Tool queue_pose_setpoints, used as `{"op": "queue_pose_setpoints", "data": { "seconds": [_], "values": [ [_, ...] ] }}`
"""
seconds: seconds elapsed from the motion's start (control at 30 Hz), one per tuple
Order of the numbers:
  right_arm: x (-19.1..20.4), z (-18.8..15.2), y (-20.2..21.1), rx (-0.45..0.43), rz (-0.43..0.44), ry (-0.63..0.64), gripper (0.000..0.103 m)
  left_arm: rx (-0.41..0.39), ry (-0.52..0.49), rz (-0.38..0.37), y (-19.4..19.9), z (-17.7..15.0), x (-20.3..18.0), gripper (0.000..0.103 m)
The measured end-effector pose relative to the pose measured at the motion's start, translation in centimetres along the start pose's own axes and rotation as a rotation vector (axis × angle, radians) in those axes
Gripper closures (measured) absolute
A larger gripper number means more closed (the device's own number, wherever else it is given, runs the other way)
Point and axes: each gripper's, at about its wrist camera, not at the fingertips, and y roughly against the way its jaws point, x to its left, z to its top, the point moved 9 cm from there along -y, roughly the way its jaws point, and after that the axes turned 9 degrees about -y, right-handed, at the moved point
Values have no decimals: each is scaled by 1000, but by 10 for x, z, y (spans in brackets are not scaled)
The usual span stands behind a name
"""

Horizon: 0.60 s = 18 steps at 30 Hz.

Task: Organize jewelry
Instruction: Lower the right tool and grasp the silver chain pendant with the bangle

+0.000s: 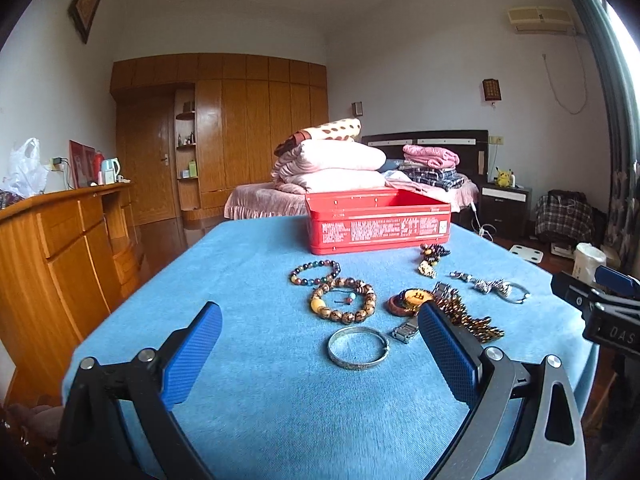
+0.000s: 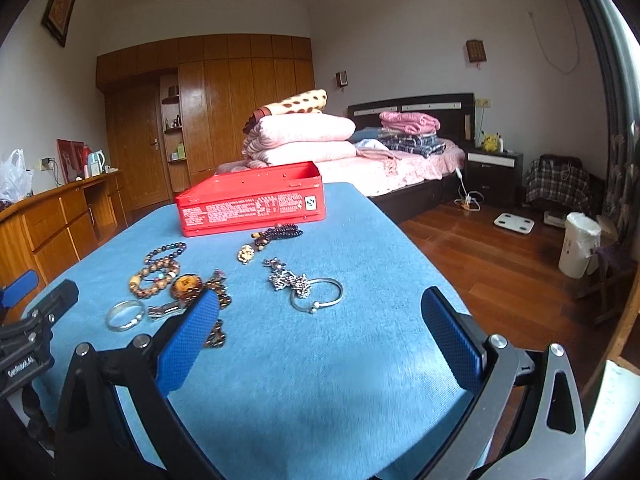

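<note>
On the blue-covered table (image 1: 248,264): one red tin box (image 1: 378,220), lid off, long side facing me, at the far end; before it, loose jewelry: a dark bead bracelet (image 1: 315,272), a brown wooden bead bracelet (image 1: 343,298) and a silver bangle (image 1: 358,348) lying flat, and an open silver cuff (image 2: 317,294) further right. My left claw (image 1: 320,326) and right claw (image 2: 320,312) both hover spread wide above the cloth, holding nothing.

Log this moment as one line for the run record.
left tool open, empty | right tool open, empty | jewelry loose on blue cloth | silver bangle nearest left tool | red tin open
</note>
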Motion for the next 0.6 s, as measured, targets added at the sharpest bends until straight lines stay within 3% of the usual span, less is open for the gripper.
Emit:
{"op": "queue_pose_setpoints", "data": {
  "seconds": [0.23,0.3,0.4,0.6],
  "values": [
    [-9,-11,-49,83,-1,-4,6,69,6,-14,-31,-17,-3,7],
    [-7,-13,-56,102,17,7,11,76,11,-22,-38,-20,-3,7],
    [-5,-15,-69,142,40,31,27,93,2,-31,-46,-23,-8,7],
    [-2,-16,-79,143,34,96,32,126,3,-50,-61,-31,-13,7]
  ]
}}
